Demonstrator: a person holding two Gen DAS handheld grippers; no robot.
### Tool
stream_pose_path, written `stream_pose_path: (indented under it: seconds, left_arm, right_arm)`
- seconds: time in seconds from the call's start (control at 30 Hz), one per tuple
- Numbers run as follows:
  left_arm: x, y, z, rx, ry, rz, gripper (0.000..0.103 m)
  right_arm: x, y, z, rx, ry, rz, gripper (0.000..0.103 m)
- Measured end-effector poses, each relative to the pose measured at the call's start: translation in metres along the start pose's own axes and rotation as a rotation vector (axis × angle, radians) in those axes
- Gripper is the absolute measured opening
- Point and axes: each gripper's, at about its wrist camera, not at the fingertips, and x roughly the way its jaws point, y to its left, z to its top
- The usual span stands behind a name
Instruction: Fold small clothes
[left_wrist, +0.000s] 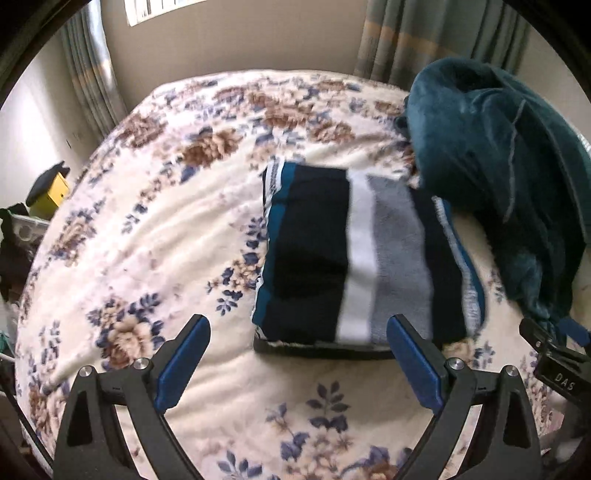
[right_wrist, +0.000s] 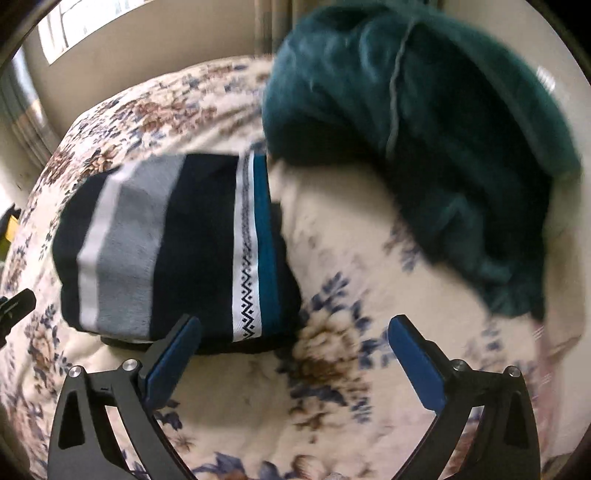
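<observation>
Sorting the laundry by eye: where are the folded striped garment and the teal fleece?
folded striped garment (left_wrist: 391, 254): left wrist view, on its grey stripe.
teal fleece (right_wrist: 461, 122): right wrist view, middle of the crumpled heap.

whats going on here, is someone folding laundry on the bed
Yes. A person holds a two-finger gripper in each hand over a floral blanket. A striped navy, white, grey and teal garment lies folded into a neat rectangle on it. The left gripper and right gripper are both open and hold nothing, hovering just short of the folded piece. A crumpled teal fleece garment lies unfolded beside it, probably next.
</observation>
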Motion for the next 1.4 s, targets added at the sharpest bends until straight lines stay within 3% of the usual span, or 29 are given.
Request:
stream_pose_path:
  seconds: [0.1,0.37,0.67,0.83,1.13,1.4]
  left_arm:
    - [-0.042,-0.013,-0.003,0.014,-0.033,-0.002,0.098]
    - [-0.166,-0.035,-0.022,0.022,-0.105,-0.016,0.098]
    - [-0.303,-0.041,-0.054,0.054,-0.236,0.013,0.098]
    - [-0.354,-0.039,-0.076,0.048,-0.286,0.031,0.098]
    - [-0.412,-0.036,-0.108,0.021,-0.332,0.023,0.098]
    - [-0.437,-0.036,-0.131,0.024,-0.358,0.039,0.098]
  right_arm:
    - [-0.045,-0.001,0.003,-0.026,-0.049,-0.039,0.103]
    - [-0.21,-0.016,-0.013,-0.021,-0.142,-0.044,0.103]
    - [-0.388,-0.038,-0.055,-0.048,-0.306,-0.046,0.103]
    - [-0.471,-0.049,-0.081,-0.066,-0.387,-0.032,0.103]
    - [-0.564,-0.061,-0.125,-0.088,-0.463,-0.011,0.103]
    - [-0.605,-0.066,-0.158,-0.095,-0.479,0.023,0.103]
